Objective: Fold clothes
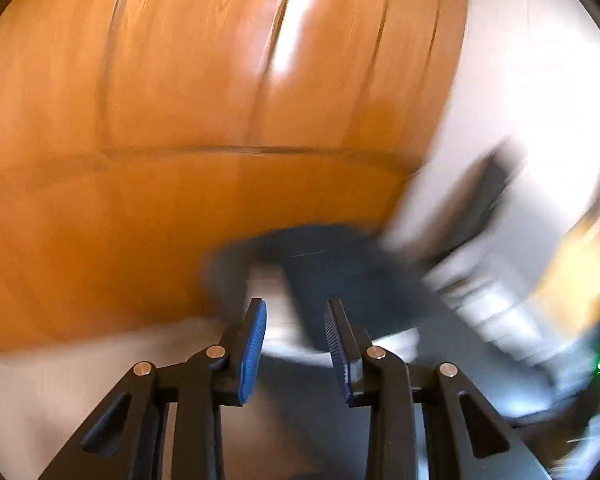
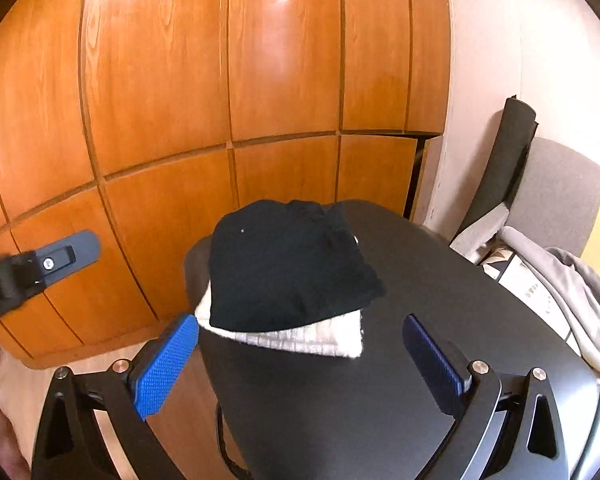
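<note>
Left view blurred; cabinet (image 2: 220, 80) glare.

The left wrist view is smeared throughout: the dark garment (image 1: 332, 276) and the pale shapes (image 1: 480, 248) to its right cannot be made out. In the right wrist view the dark garment covers most of the white folded one (image 2: 312, 340); the counter (image 2: 420, 280) runs off the bottom edge

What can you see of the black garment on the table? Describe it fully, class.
The black garment is a soft, matte, knit-looking piece folded into a rough rectangle. It lies flat on top of a folded white garment, which shows along its near edge, at the far end of the dark table. No gripper touches it.
</note>
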The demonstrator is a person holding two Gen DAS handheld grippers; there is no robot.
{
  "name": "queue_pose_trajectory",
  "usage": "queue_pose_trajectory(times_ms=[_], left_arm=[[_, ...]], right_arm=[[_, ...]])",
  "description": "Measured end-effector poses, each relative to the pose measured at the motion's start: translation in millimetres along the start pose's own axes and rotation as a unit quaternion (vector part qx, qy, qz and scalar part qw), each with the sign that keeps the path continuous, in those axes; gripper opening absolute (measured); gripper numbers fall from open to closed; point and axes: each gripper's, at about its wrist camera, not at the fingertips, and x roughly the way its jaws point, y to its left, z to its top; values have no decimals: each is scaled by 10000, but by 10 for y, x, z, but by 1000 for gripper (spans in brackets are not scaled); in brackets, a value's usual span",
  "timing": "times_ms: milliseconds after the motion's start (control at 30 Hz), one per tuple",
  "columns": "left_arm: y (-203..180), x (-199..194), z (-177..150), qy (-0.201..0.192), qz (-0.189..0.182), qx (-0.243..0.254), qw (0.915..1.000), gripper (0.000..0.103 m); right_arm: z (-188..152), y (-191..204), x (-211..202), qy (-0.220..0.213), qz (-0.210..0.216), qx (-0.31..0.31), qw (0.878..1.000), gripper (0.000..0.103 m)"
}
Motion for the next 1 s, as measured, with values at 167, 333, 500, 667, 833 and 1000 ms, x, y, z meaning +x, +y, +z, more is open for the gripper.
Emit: queue_pose_trajectory(times_ms=[167, 333, 500, 667, 833, 1000], left_arm=[[-3, 3, 34, 113, 656, 341, 9972, 35], [55, -61, 128, 178, 357, 198, 9990, 35], [-19, -72, 174, -51, 436, 317, 9985, 35], [-72, -50, 199, -158, 527, 432, 9976, 35], [-64, -72, 195, -101, 364, 358, 9986, 35], [-34, -65, 198, -96, 199, 215, 9995, 34]], right_arm=[[2, 80, 74, 90, 109, -160, 9998, 103], [5, 137, 137, 151, 214, -233, 9994, 103], [-32, 165, 217, 306, 321, -327, 9985, 103], [-61, 169, 273, 409, 386, -367, 9977, 103], [-98, 153, 320, 502, 413, -369, 9972, 103], [-134, 109, 356, 576, 378, -289, 9972, 103]])
